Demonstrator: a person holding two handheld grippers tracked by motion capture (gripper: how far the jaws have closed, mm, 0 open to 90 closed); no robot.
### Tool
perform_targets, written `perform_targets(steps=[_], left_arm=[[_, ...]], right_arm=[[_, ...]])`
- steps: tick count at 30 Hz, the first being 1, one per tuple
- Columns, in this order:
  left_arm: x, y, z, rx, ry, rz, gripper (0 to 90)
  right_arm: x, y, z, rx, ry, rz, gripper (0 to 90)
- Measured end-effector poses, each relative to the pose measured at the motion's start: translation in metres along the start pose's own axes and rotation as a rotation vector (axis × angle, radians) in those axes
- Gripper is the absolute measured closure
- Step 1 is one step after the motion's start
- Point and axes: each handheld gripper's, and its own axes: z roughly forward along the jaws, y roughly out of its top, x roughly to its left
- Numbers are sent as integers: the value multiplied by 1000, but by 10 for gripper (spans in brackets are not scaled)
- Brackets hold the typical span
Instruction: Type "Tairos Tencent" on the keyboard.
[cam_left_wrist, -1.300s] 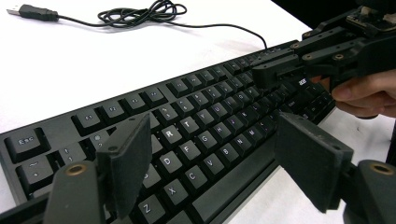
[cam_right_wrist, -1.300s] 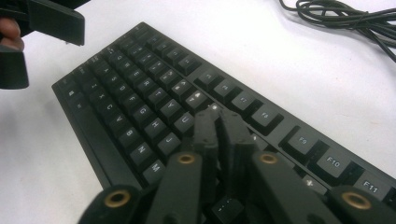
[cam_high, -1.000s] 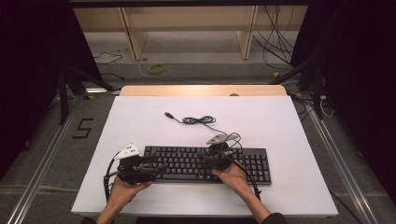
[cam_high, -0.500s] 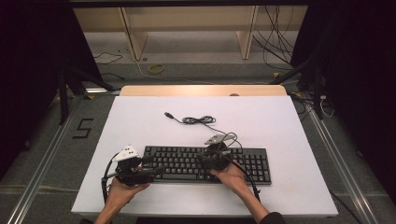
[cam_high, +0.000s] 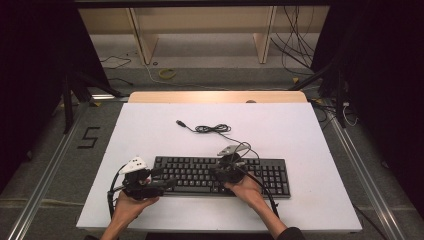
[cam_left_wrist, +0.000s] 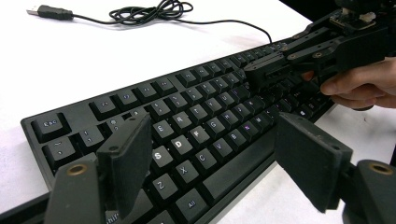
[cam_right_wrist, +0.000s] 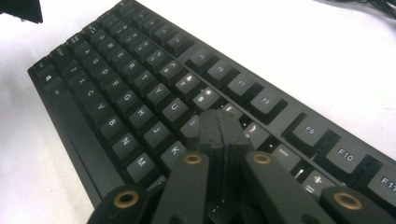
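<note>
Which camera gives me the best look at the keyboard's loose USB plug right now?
The left gripper view: the USB plug lies on the white table at the top left, beyond the keyboard, with its coiled cable beside it. The high view shows the plug small, behind the keyboard. In the right gripper view, I can't make it out.

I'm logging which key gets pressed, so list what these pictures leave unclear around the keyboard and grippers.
- Key under the right gripper: in the right gripper view its shut jaws cover it; whether they touch a key cannot be told.
- Keyboard right end: cut off in the left gripper view behind the right gripper.
- Key legends: too small in the high view.
- Cable: where it joins the keyboard is hidden behind the right gripper in the high view.
</note>
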Motion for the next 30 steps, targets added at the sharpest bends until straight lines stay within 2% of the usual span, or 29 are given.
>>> perform_targets(steps=[13,18,20,25,30], left_arm=[[0,0,0,1,3,-2,278],[0,0,1,1,3,-2,278],[1,0,1,2,4,-2,278],[1,0,1,3,7,2,278],[3,0,1,1,12,1,279]], right_arm=[[0,-1,2,6,3,0,900],[1,-3,4,12,-11,0,900],[2,-3,5,9,-22,-22,900],[2,-3,4,12,-22,-2,900],[0,-1,-2,-25,1,26,888]])
